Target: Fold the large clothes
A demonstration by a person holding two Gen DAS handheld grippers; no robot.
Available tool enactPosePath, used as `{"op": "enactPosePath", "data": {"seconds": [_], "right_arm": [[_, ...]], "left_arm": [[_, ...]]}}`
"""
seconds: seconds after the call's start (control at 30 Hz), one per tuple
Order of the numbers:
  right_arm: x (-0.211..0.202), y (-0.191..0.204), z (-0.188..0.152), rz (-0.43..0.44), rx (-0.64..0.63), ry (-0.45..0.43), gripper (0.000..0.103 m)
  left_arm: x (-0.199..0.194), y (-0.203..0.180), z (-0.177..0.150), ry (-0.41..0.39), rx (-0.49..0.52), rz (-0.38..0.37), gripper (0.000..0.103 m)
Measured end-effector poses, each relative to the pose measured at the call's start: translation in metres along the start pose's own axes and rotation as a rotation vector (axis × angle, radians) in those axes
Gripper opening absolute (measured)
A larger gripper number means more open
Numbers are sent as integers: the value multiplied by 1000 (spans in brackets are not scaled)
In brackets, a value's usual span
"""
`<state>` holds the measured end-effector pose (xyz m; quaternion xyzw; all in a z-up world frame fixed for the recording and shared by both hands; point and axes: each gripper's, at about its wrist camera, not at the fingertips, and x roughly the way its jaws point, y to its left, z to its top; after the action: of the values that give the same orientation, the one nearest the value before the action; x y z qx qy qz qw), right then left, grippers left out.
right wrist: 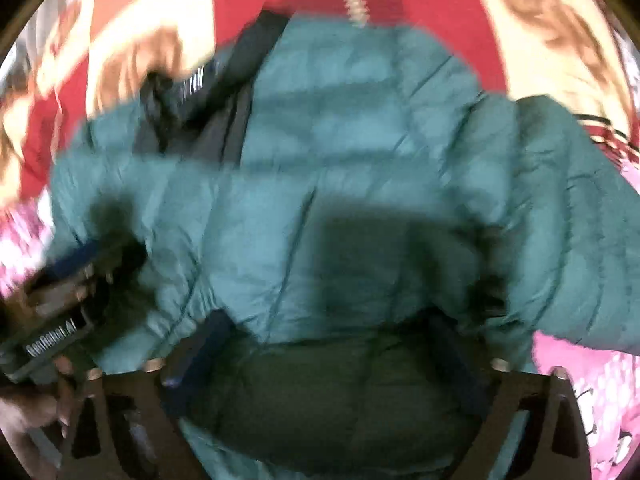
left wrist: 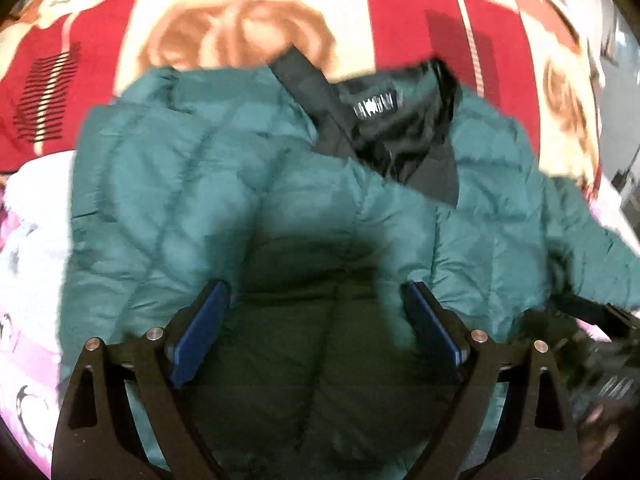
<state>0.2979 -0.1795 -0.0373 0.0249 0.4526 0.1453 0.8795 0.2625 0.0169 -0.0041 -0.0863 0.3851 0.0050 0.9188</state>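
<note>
Jacket (left wrist: 224, 184), teal and quilted, lies on the blanket (left wrist: 400, 8), collar (left wrist: 384, 120) toward 12 o'clock, long axis running 12 to 6. Left gripper (left wrist: 316, 312) and right gripper (right wrist: 332, 344) both stand wide over it, gripping nothing.

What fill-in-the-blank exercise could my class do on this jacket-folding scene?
1. The puffer jacket is ____ in colour.
2. The jacket's inner lining is ____.
3. The left gripper has its blue-padded fingers spread ____ above the jacket.
4. The blanket under the jacket is cream and ____.

Missing words: green; black; open; red
</note>
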Motion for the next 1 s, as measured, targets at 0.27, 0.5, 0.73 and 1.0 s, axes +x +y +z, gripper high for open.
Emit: {"op": "enactPosePath", "data": {"seconds": [0.27,0.5,0.73,1.0], "right_arm": [[-24,-49,-22,206,122,56,93],[10,-54,-26,260,126,76,73],[25,-45,6,181,33,12,32],[30,-62,22,115,53,-68,23]], "left_arm": [[-62,23,-40,-6,-171,94,91],[-70,17,-92,42,-237,162,91],[-59,9,-90,59,-182,184,99],[-61,13,-92,56,-181,184,99]]}}
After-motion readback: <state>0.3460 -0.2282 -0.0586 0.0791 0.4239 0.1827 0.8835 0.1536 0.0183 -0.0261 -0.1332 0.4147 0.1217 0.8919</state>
